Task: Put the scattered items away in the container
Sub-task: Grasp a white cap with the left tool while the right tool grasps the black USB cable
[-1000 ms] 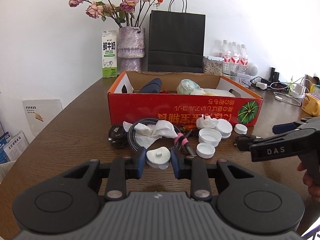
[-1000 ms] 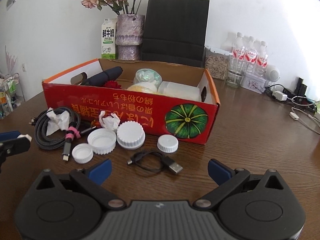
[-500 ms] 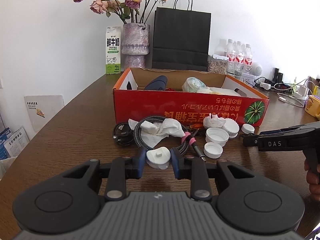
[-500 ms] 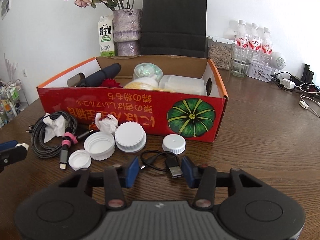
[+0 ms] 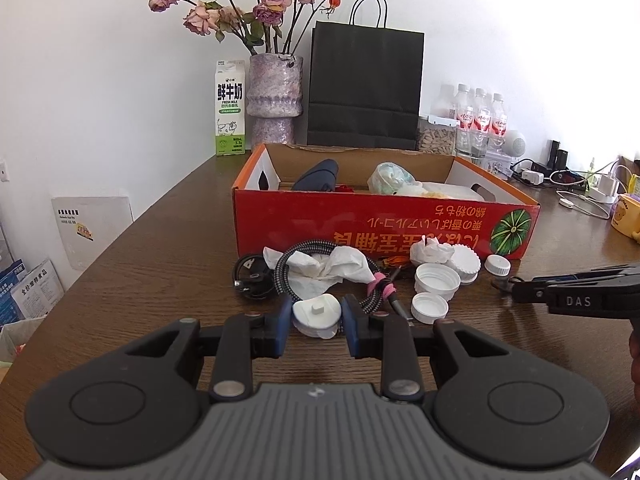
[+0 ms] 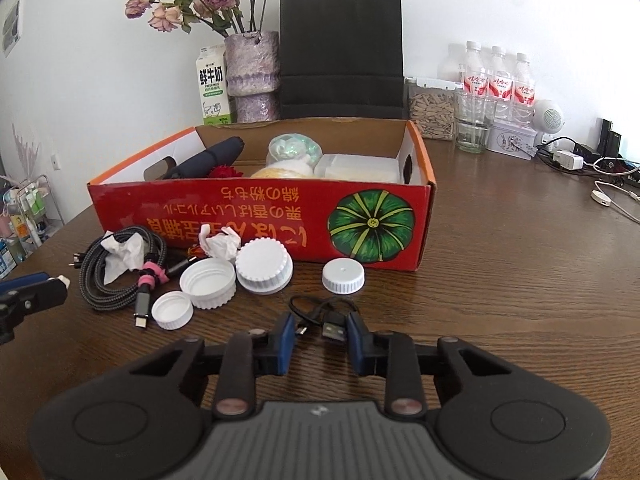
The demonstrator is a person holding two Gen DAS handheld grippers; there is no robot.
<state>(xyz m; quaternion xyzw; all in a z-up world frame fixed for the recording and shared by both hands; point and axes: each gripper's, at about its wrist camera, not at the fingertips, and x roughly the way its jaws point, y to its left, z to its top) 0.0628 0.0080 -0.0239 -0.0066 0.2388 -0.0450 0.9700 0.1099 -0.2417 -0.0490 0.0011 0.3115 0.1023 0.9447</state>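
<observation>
My left gripper is shut on a white stopper-like lid, held just above the table in front of the red cardboard box. My right gripper has closed around a small black USB cable lying on the table. The box holds a dark umbrella, a red flower, bags and a white container. In front of it lie a braided cable with tissue, crumpled tissue and several white caps.
Behind the box stand a milk carton, a vase of dried roses, a black paper bag, water bottles and a seed jar. Chargers and cords lie at far right. A yellow mug stands right.
My right gripper moved forward and down over the black USB cable and its fingers closed around it. My left gripper rose slightly, still holding the white lid.
</observation>
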